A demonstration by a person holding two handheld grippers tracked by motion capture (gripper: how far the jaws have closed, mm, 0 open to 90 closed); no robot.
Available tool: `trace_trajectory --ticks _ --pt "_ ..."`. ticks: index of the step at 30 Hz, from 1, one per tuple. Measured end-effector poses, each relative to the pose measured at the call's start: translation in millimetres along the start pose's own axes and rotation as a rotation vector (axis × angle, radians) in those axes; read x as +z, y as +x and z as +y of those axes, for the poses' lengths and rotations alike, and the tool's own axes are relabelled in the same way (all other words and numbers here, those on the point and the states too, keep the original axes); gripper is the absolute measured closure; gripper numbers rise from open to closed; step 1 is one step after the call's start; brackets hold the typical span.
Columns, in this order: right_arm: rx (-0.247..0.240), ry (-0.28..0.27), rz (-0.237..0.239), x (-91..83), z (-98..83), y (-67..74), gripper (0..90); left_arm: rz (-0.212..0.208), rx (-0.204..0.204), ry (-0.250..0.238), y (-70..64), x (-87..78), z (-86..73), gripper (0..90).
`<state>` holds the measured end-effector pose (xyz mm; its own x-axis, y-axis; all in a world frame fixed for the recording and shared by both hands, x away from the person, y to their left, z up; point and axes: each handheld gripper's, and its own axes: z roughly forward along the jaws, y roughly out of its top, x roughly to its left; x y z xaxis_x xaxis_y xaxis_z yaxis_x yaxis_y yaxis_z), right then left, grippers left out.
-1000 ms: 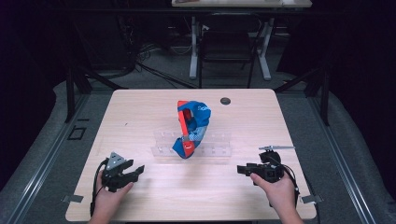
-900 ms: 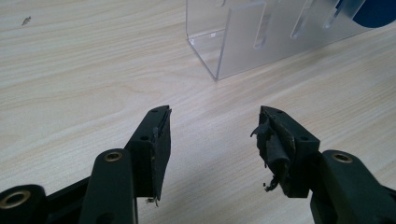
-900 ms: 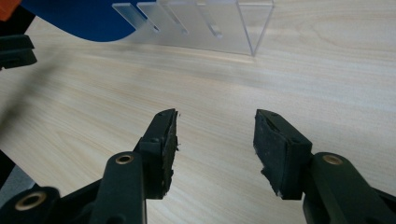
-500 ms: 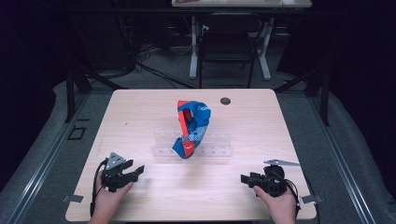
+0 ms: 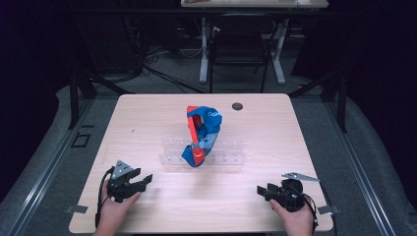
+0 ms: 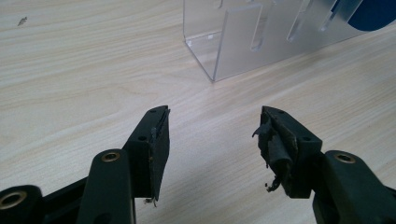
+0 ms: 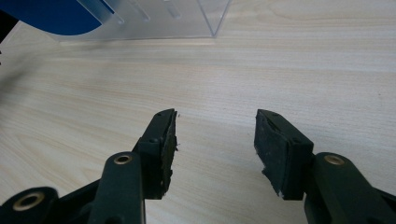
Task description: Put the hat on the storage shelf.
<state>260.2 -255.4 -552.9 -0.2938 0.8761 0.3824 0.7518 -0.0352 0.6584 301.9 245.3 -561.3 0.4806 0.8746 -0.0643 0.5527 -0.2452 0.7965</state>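
A clear acrylic rack (image 5: 221,153) stands across the middle of the wooden table (image 5: 147,118). A blue and red cloth item (image 5: 200,133) is draped over the rack near its centre. My left gripper (image 5: 143,181) rests low at the front left, held by a hand, its jaws open and empty; the rack's end (image 6: 233,42) lies ahead of it (image 6: 214,122). My right gripper (image 5: 262,191) sits at the front right, also open and empty (image 7: 215,122), with the rack (image 7: 154,18) and a blue patch of cloth (image 7: 51,16) beyond it.
A small dark round disc (image 5: 237,106) lies on the table's far right part. Black frame legs and a white stand (image 5: 241,49) are behind the table. Bare wood lies between both grippers and the rack.
My right gripper has drawn back toward the table's front edge and slightly right. The left gripper and the cloth on the rack have stayed put.
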Motion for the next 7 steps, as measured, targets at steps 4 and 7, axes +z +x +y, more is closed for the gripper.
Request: trace_trajectory --ticks 4,7 --pt "0.009 -0.011 0.008 -1.4 0.2 -1.4 49.4 0.007 0.001 0.002 -2.6 0.0 0.3 44.0" --pt "0.013 -0.007 0.011 -1.7 0.0 -2.5 49.7 0.006 -0.007 -0.010 -6.2 -0.1 1.8 42.8"
